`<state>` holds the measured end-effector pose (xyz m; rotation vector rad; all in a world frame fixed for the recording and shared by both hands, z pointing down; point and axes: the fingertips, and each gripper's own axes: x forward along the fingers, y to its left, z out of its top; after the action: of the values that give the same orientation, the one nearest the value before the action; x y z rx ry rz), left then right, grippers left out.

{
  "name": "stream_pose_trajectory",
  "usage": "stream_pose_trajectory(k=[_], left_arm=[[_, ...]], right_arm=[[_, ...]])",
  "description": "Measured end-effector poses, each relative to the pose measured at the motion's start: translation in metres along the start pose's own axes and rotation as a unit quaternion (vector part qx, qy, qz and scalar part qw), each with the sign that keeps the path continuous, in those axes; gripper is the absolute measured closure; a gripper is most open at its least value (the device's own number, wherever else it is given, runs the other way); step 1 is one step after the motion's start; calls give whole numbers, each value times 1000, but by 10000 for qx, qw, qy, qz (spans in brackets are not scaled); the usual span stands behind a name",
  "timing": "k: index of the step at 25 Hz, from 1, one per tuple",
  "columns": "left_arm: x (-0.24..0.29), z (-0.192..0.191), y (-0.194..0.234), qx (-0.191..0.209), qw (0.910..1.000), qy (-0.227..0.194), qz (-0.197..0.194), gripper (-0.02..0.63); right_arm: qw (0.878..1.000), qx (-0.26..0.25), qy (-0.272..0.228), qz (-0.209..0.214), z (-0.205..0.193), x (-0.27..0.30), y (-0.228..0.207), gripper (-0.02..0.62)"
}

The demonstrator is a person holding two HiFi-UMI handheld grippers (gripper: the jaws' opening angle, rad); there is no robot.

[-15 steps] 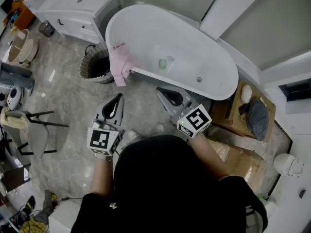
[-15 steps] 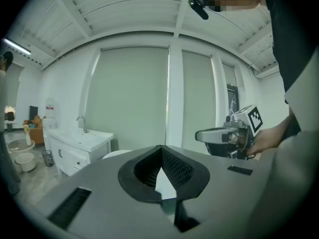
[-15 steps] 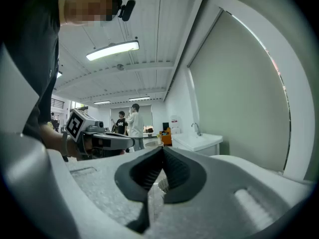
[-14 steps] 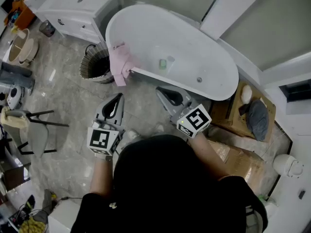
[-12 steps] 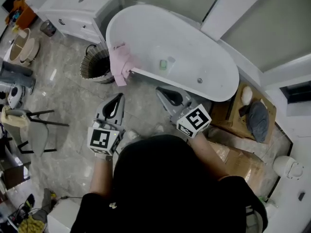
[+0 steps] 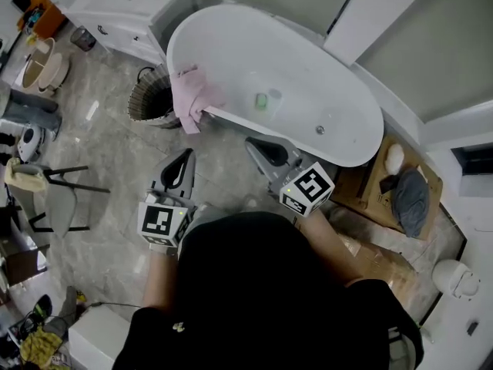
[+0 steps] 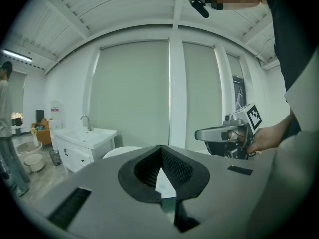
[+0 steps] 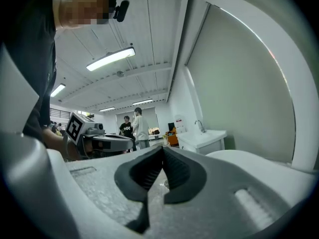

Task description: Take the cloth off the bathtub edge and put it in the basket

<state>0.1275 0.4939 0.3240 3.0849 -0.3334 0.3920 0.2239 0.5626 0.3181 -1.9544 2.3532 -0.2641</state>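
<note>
A pink cloth hangs over the near left edge of the white bathtub. A woven basket stands on the floor just left of it. My left gripper is held over the floor below the cloth, its jaws shut and empty. My right gripper is beside it to the right, close to the tub's side, also shut with nothing in it. In the left gripper view the jaw tips meet, and the right gripper shows to the side. The right gripper view shows its tips closed too.
A white vanity cabinet stands behind the basket. A chair and buckets are at the left. Cardboard boxes and a wooden crate lie to the right of the tub. People stand far off in the right gripper view.
The head view has shifted slightly, so the tub and floor items sit a little differently in the picture. Both grippers keep their places and stay shut.
</note>
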Motion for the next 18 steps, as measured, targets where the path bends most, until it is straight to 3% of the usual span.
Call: stream_pose_trajectory(k=[8,18], left_arm=[[11,-18,18,-222,9994,161,224,594],[30,-28,151,-495,9980,106,366,594]], right_arm=[[9996,-4,215,208,-15,25,-20,598],[9983,44,532,253,-24,157,-37,598]])
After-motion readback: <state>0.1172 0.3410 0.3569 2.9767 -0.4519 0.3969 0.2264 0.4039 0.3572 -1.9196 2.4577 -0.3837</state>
